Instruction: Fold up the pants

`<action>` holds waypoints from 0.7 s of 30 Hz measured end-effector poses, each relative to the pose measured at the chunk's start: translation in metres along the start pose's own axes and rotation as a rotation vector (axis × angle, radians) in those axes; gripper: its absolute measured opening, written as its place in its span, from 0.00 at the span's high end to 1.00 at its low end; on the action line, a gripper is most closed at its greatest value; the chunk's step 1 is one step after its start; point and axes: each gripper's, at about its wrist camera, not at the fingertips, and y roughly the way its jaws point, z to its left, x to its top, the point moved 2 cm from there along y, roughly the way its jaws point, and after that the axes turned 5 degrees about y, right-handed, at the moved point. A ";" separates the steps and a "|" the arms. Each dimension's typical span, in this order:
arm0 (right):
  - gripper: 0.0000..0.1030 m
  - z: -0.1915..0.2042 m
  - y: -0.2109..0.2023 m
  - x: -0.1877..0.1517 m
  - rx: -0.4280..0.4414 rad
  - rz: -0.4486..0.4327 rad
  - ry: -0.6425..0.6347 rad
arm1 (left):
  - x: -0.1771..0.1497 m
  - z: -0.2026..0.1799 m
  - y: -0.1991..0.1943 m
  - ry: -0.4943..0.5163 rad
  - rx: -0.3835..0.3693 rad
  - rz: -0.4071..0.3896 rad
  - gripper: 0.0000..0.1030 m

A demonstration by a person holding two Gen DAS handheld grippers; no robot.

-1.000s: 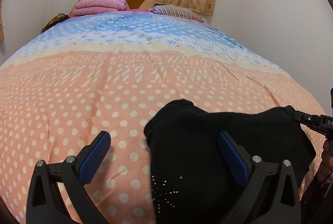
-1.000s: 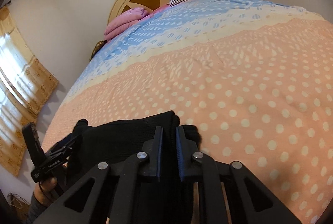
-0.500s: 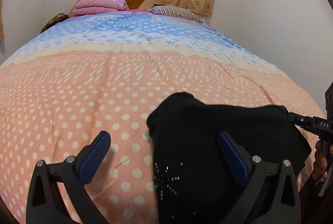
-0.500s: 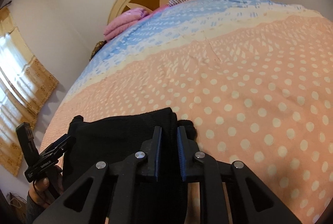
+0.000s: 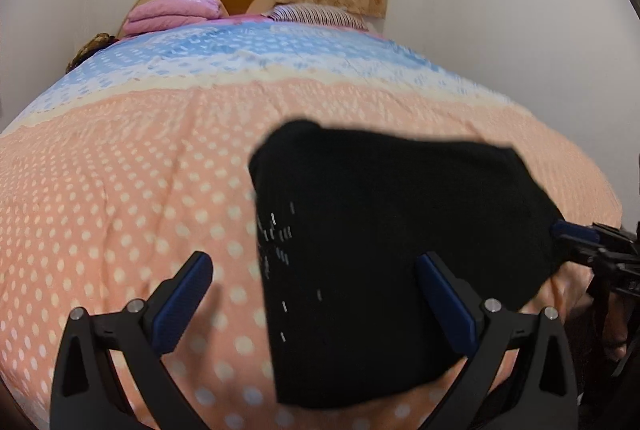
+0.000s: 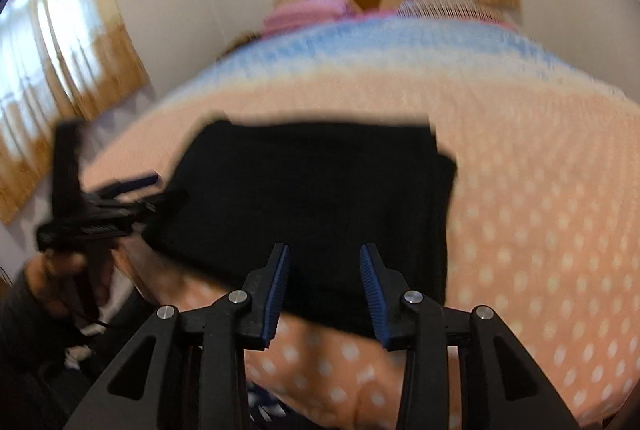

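Folded black pants [image 5: 380, 230] with a small rhinestone pattern lie flat near the bed's front edge. In the left wrist view my left gripper [image 5: 316, 290] is open wide above the pants' near left part, its blue pads clear of the cloth. My right gripper [image 6: 324, 270] is opening; the pants' [image 6: 312, 190] near edge lies between and beyond its fingertips, and the pads do not press on it. Each gripper shows in the other's view: the right gripper [image 5: 592, 250] at the pants' right corner, the left gripper [image 6: 100, 206] at their left side.
The bed [image 5: 120, 190] has a peach polka-dot cover with a blue band farther back. A pink folded blanket [image 5: 172, 12] and a striped pillow [image 5: 320, 14] lie by the headboard. Curtained windows are behind and to the left. A hand [image 6: 60, 270] holds the left gripper.
My right gripper's jaws have parted and let go of the pants, and it has drawn back and rolled. The pants now lie flat. My left gripper has shifted back a little, still open.
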 end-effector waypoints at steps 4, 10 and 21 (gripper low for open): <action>0.63 -0.010 -0.003 0.002 0.051 0.008 0.050 | -0.019 -0.007 0.007 -0.001 -0.019 0.009 0.00; 0.62 -0.004 -0.024 0.024 0.066 -0.072 0.031 | 0.003 0.002 -0.014 -0.007 0.021 -0.054 0.00; 0.62 -0.034 0.042 0.069 -0.006 0.018 0.144 | 0.041 0.017 0.035 0.026 0.084 0.032 0.00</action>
